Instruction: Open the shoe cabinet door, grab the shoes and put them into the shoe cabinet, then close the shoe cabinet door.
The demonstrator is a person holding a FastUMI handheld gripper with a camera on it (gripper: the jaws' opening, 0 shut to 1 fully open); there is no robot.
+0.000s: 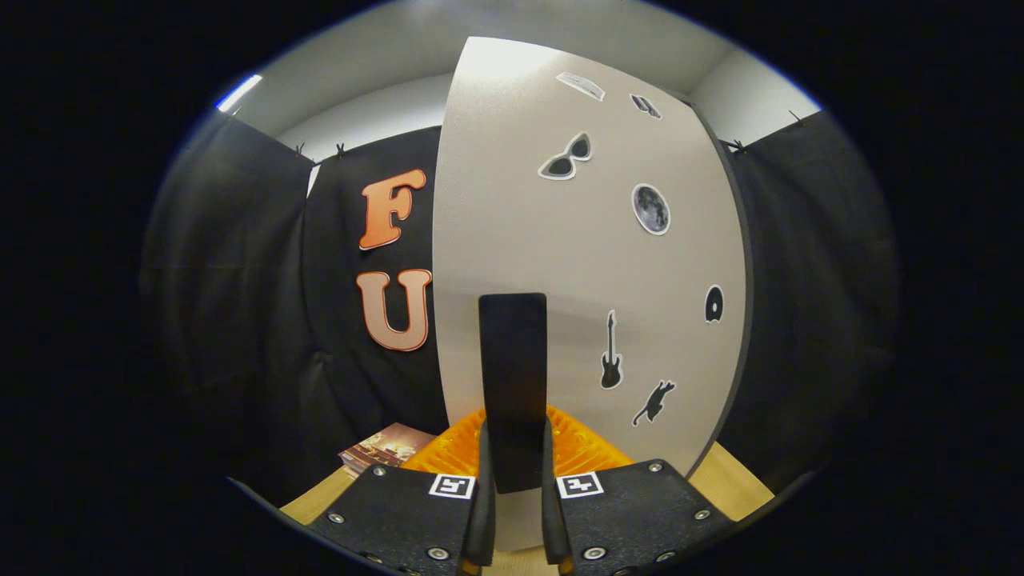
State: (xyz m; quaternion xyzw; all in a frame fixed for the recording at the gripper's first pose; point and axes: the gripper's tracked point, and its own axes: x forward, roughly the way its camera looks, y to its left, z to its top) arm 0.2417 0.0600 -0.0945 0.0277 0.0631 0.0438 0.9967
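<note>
Fig.: gripper view, door stage of the shoe-cabinet task.

(a) Shoe cabinet door (512, 224): pale panel w/ dark edge, largest thing ahead of you, rising from the surface to near the ceiling. It looks swung at an angle, since its right edge recedes, but whether it is part open or nearly closed cannot be told here. Stickers on its face: sunglasses (566, 158), moon (650, 209), guitar (611, 353), cat (654, 401), plus smaller ones near the top and right edge.

(b) Door handle (513, 384): dark upright bar on the door's lower middle, running down between your fingers.

(c) Gripper (518, 512): fingers narrow, set one each side of the handle's lower end and appearing to pinch it. That hold fits the purpose: a clamp on the bar lets you swing the door about its hinge. Judged step: opening or closing the door; which one cannot be told.

(d) Orange ribbed item (584, 448): sits just beyond the fingers, at the door's foot, behind the handle. Identity unclear; poss. part of the gripper, not a shoe.

(e) Surface (732, 480): light wood, showing either side of the gripper.

(f) Booklet (384, 448): lies towards the surface's left edge, near the curtain; well clear of the door's face.

Shoes: cannot be placed from here. Nothing appears to block the door's swing, tho the cabinet interior is hidden.
</note>
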